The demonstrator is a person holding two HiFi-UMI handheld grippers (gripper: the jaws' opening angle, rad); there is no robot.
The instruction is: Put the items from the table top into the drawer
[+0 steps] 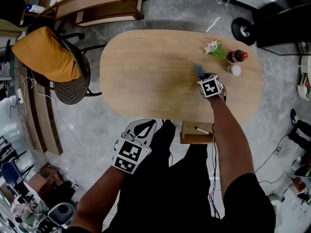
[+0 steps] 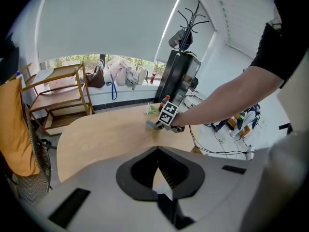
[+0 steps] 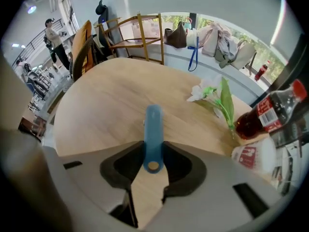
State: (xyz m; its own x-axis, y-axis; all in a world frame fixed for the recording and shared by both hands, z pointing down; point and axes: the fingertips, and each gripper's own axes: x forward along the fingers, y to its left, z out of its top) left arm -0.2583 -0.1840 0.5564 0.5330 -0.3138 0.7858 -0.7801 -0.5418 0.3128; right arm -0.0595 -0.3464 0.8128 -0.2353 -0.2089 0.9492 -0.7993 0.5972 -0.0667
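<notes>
Blue strip (image 3: 153, 122) — holed end clenched between jaws of right tool (image 3: 153, 148) — rest jutting out over tabletop (image 3: 104, 105).

Colours around the table (image 1: 146, 72)
The table is light woodgrain, the tool (image 3: 153, 129) sky blue, the bottle (image 1: 237, 56) dark with a red cap, the flower (image 1: 212, 46) white and green, the cushion (image 1: 46, 55) orange, the floor (image 1: 92, 130) grey-veined.
</notes>
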